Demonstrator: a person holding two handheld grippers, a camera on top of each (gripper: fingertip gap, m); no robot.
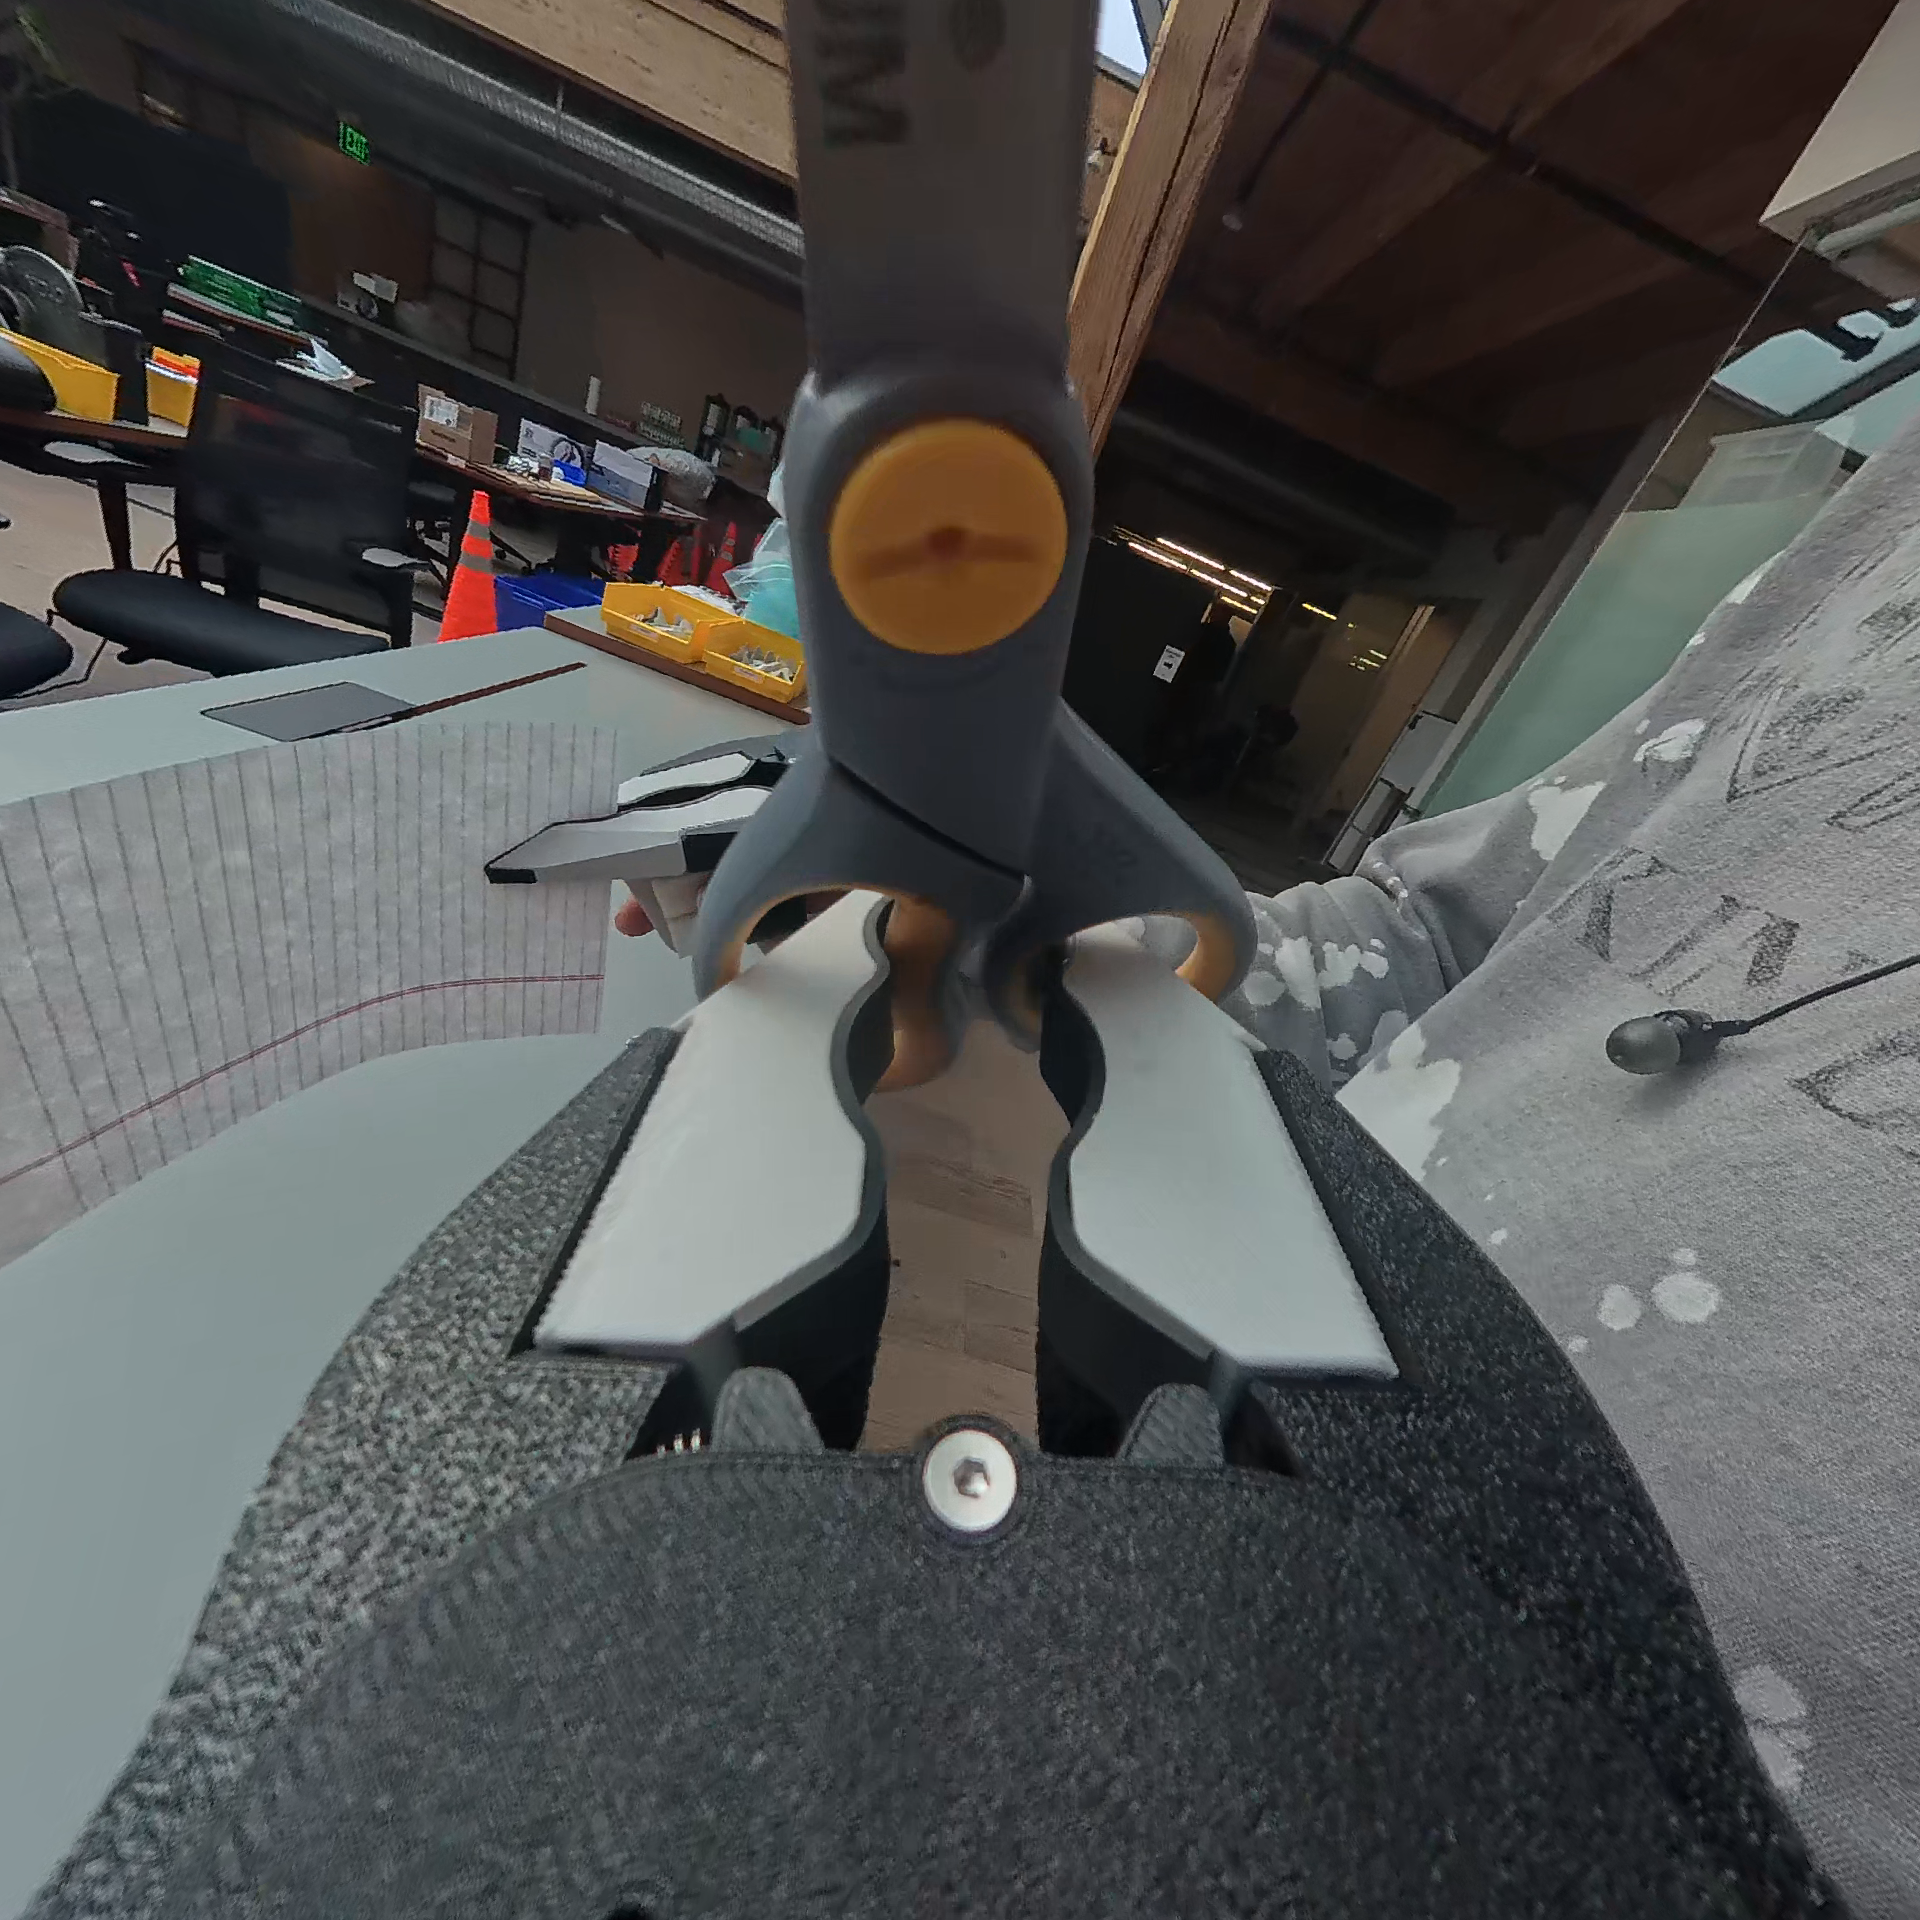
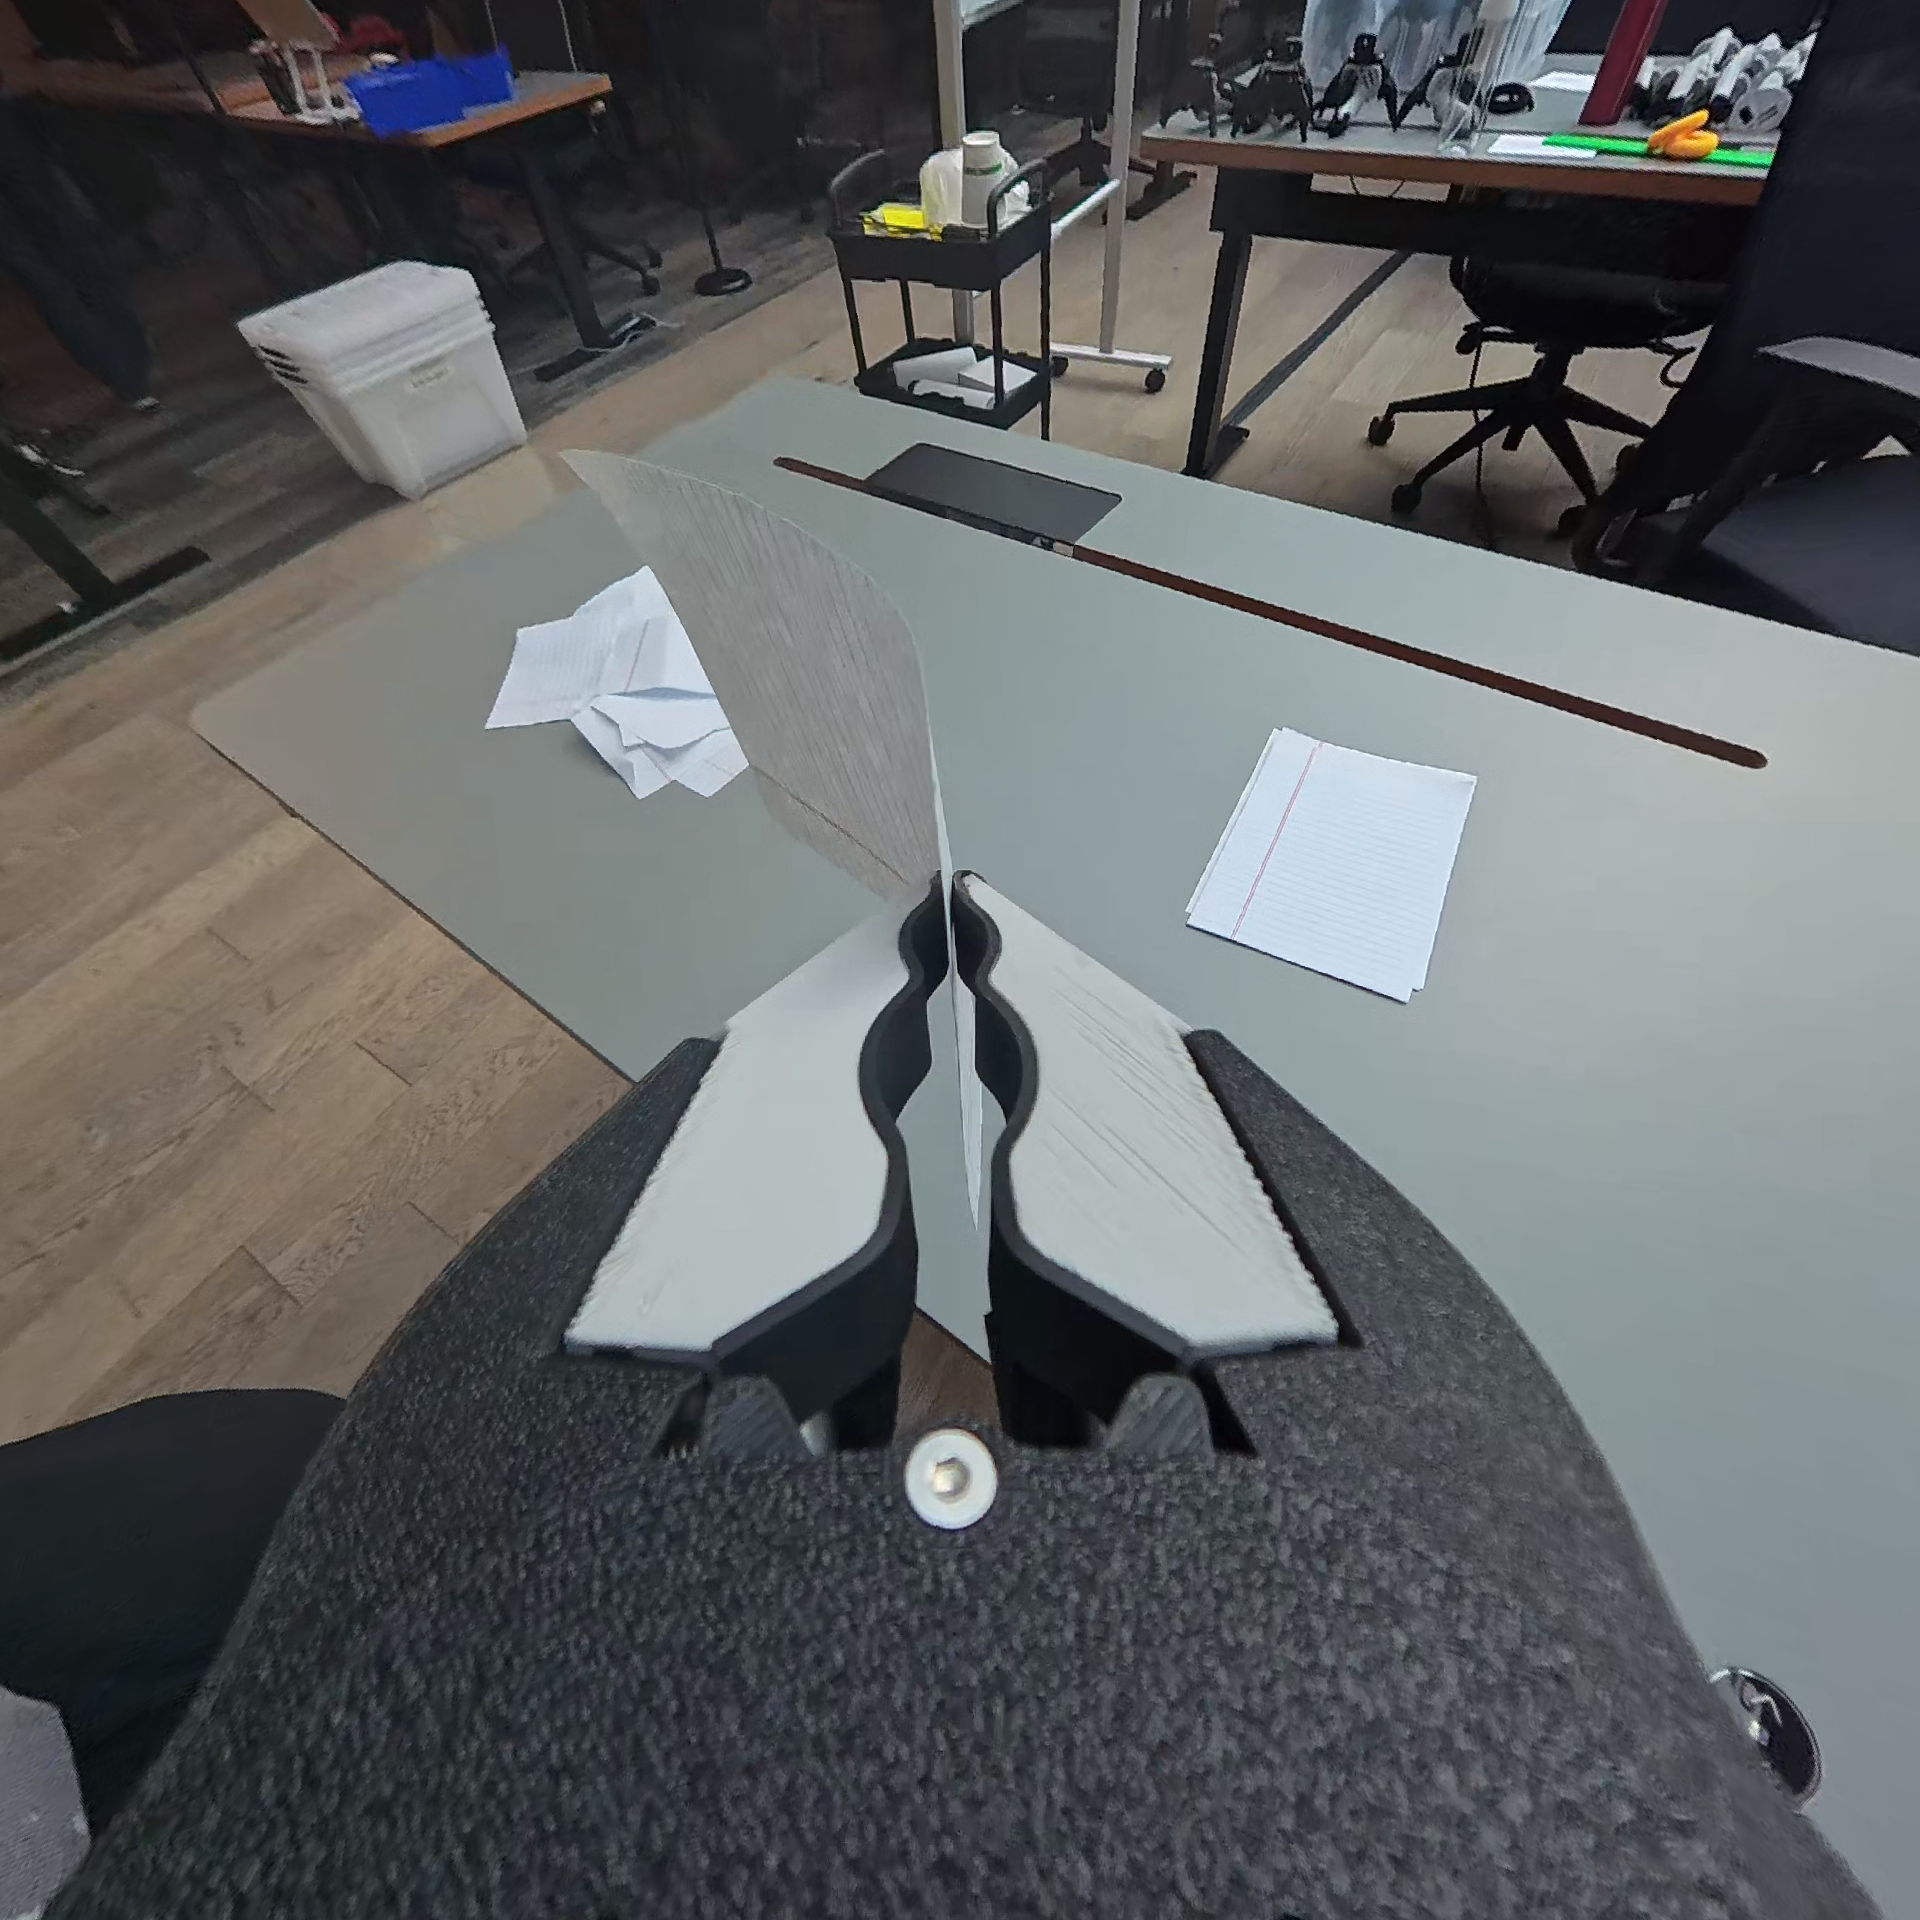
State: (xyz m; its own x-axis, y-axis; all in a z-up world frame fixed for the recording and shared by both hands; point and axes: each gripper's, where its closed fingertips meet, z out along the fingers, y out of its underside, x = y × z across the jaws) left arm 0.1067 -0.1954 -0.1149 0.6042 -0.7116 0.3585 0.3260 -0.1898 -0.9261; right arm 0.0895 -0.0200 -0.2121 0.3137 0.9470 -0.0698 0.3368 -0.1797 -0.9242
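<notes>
- The left claw [image 1: 961, 997] holds grey scissors [image 1: 940, 623] with an orange pivot; its fingers sit in the orange-lined handle loops, and the blades point up, away from the camera.
- The right claw [image 2: 951, 894] is closed on the lower edge of a lined paper sheet [image 2: 821, 686], which stands upright above the grey desk [image 2: 1558, 1195]. In the left wrist view, the same sheet [image 1: 301, 914] hangs just left of the scissors.
- On the desk lies a flat stack of lined paper [image 2: 1340, 862] to the right of the held sheet, and crumpled paper pieces [image 2: 623, 686] to its left.
- A grey patterned sleeve [image 1: 1662, 935] fills the right side of the left wrist view.
</notes>
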